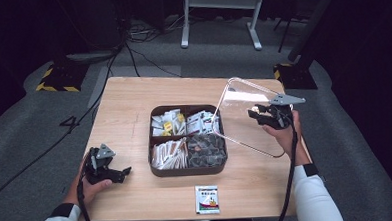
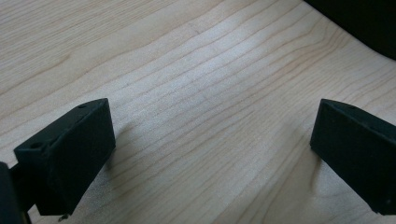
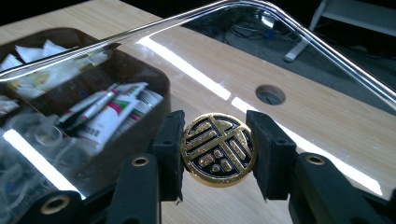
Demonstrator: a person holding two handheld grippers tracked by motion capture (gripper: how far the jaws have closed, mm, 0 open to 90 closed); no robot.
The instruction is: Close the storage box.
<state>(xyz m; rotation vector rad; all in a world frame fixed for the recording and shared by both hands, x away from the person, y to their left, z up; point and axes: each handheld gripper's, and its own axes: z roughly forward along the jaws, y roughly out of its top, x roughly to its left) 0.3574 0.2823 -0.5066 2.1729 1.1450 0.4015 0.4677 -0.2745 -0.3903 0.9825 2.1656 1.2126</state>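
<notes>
Lid [image 1: 244,113], clear and rigid, hangs tilted over the right edge of the brown box [image 1: 188,170] in the high view, lifted by the right gripper [image 1: 256,112]; the left gripper [image 1: 128,170] rests on the table [image 1: 128,98]. Left gripper view: 2 jaws spread wide over bare wood. Right gripper view: jaws clamp the gold knob [image 3: 218,149], the only sound hold; the lid looks light, slick and breakable.

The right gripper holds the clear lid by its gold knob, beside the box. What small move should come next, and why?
Probably carry the clear square lid a little further right and set it down: the right gripper holds its round gold knob, tilted beside the open brown compartment box.
</notes>
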